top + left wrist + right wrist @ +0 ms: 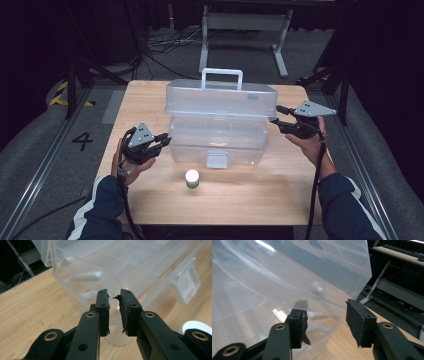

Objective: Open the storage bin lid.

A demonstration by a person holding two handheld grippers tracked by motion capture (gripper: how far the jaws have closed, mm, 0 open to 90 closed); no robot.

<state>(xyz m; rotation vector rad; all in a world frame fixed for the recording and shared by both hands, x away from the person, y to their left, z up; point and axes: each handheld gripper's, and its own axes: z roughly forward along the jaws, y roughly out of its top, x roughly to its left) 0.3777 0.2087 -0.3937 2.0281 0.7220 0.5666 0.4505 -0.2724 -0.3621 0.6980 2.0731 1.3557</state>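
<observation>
A clear plastic box (220, 135) stands mid-table with its lid (220, 97) lifted a little off the base, white handle (222, 75) on top. My left gripper (167, 140) is at the base's left front corner. In the left gripper view its jaws (114, 293) stand a narrow gap apart, just short of the box's corner rim (82, 277), with nothing pinched. My right gripper (276, 114) is at the lid's right end. In the right gripper view it (327, 307) is open wide, with the lid's edge (317, 293) between the pads and one jaw seen through the plastic.
A small jar with a white cap (192, 177) stands in front of the box, near its front latch (216, 159); the cap (197, 326) also shows beside the left jaws. The wooden table (260, 195) ends close behind the box. Cables and a grey stand lie beyond.
</observation>
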